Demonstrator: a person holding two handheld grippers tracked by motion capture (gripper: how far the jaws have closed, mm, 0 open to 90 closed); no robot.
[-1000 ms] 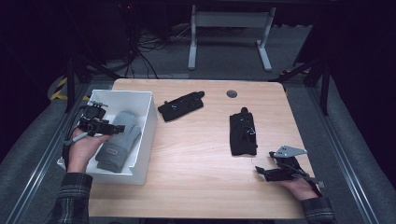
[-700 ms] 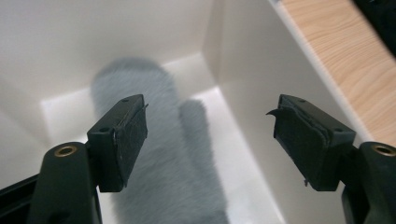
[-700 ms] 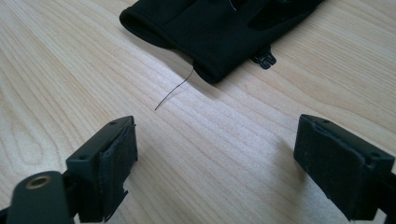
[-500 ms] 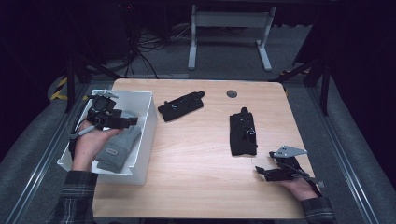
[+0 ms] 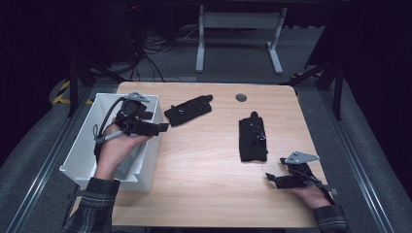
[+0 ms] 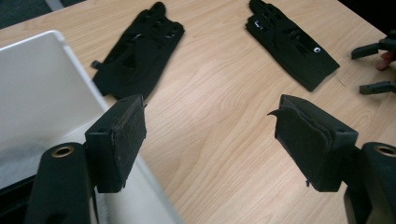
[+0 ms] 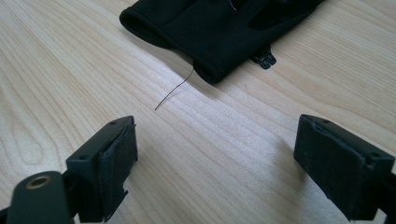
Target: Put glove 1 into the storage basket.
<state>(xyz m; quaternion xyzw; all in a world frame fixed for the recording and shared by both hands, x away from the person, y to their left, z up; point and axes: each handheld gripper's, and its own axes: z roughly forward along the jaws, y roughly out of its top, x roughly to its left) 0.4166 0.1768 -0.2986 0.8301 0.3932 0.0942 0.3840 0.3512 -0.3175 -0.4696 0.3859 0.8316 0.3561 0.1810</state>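
Gloves are counted as two black ones on the bare bench (image 5: 204, 160), with a grey one (image 5: 127, 162) lying in the single white bin (image 5: 80, 155) at the left edge. The left glove (image 5: 188, 109) is laid slantwise, its long axis running from near the bin up toward the far right, fingers at the far end. The right glove (image 5: 252, 140) is laid nearly straight toward the far edge, cuff nearest the person, a loose thread trailing from the cuff. Two hand-held grippers are seen: the left hand-held gripper (image 5: 158, 127) is held above the bin's right wall, jaws wide apart with nothing between them, and the right hand-held gripper (image 5: 272, 178) rests near the right front corner, likewise wide and empty. Open wood is left between the two gloves.
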